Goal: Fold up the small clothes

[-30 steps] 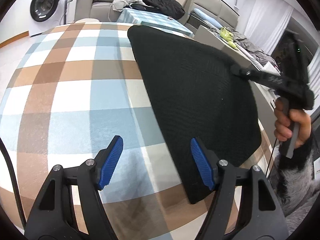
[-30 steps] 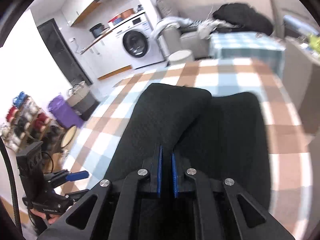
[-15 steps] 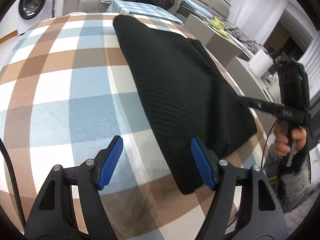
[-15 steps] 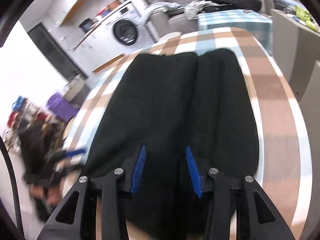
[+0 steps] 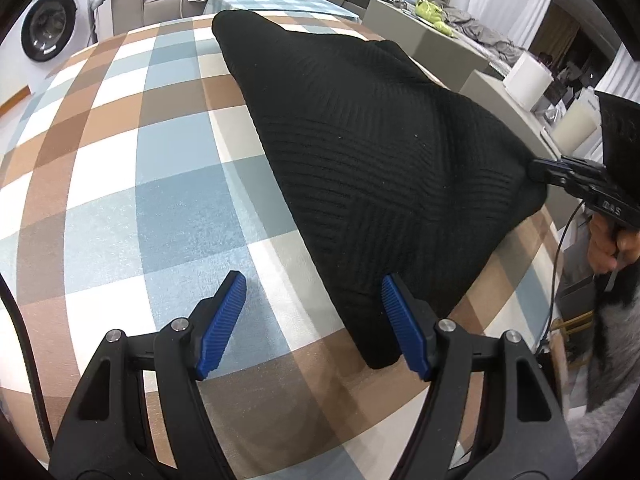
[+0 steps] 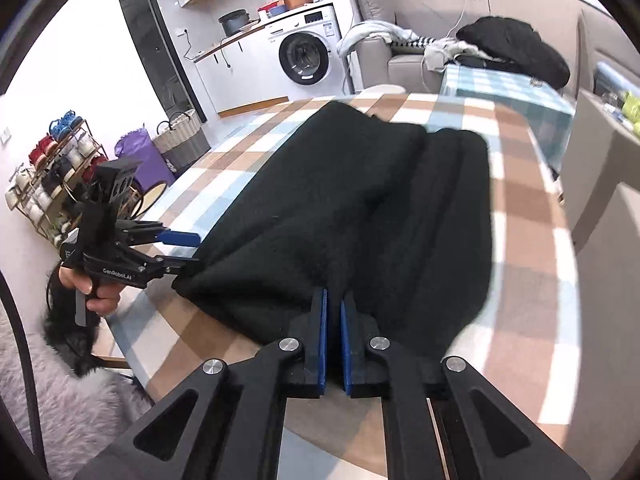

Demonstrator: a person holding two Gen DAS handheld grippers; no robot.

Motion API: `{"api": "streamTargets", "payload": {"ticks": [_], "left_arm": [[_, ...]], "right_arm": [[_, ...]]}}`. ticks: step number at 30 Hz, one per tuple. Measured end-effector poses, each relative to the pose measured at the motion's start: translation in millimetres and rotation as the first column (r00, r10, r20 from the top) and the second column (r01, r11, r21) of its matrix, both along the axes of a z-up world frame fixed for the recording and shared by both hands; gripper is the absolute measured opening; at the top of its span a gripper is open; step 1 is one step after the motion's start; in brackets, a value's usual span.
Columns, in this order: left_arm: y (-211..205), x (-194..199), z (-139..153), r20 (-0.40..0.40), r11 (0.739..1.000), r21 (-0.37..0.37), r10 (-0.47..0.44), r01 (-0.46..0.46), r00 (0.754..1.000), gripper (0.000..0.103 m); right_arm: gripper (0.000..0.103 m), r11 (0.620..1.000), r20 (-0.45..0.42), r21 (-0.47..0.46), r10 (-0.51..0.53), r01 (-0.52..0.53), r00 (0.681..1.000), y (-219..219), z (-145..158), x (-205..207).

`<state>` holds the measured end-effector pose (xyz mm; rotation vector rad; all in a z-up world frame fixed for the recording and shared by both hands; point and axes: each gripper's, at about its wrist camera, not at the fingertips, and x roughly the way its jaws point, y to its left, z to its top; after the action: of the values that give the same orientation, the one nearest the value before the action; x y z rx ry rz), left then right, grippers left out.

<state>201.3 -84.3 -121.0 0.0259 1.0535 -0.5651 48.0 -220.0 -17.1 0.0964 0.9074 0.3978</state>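
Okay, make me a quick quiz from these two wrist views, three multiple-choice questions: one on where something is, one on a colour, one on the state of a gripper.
1. Where does the black garment lie?
A. on the checked tablecloth
B. on the floor
C. inside the washing machine

2. What colour are the pads on the left gripper?
A. red
B. blue
C. yellow

3. How do the jaws of the right gripper stand?
A. wide open over bare cloth
B. out of view
C. shut on the garment's near edge

Answers: 1 A, it is spread over the brown, blue and white checks. 2 B, both ribbed pads are blue. 3 C, the pads nearly meet with black fabric pinched between them.
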Motion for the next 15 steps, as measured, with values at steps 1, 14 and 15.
{"api": "streamTargets", "payload": {"ticks": [1,14,15], "left_arm": [[0,0,0,0.003,1.000,0.004,0.000,0.000,1.000,0.068],[-6,-11,22,0.036,0.999,-0.044,-0.008,0.010,0.999,0.068],[-8,-11,25,0.045,0.998,-0.054,-0.013,0.015,0.999,0.068]], "right_arm": [[0.005,1.000,-0.025,-0.017,-0.006,0.005,1.000,0,-5,3],[0.031,0.999,-0.080,-0.015,-0.041,0.039,0.996,-8,-17,-23],[0.031,0.998,-0.087,0.008,-0.057,0.058,0.995,-12,-21,-28]]}}
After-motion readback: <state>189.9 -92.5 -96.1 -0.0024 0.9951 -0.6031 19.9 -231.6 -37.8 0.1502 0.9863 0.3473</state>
